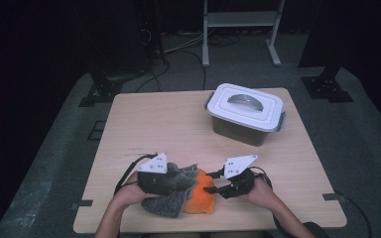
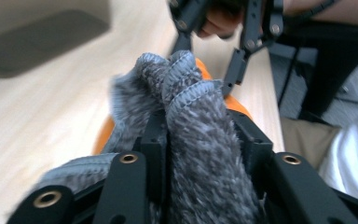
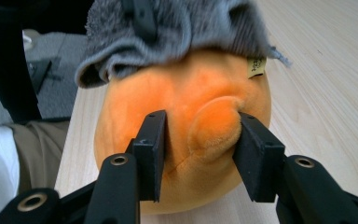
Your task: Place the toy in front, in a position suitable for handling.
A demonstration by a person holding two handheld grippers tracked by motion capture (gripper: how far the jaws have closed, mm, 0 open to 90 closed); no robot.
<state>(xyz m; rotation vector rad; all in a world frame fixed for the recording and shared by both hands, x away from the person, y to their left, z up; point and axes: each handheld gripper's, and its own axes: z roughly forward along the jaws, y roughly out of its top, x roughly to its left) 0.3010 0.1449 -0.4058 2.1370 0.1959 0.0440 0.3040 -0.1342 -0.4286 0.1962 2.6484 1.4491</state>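
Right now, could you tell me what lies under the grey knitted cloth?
Under the grey knitted cloth sits an orange plush toy, its lower half bare with a small tag showing. The toy's top is covered, so its full shape cannot be seen.

The wooden table carries a lidded tub, an orange plush and, seemingly, a grey cloth.

One wooden surface carries everything. On it lie one orange plush toy and one grey knitted cloth, draped partly over the toy. One white lidded box stands farther back, with one grey handle on its lid. Two grippers are counted: the left gripper and the right gripper. One yellow tag shows on the toy.
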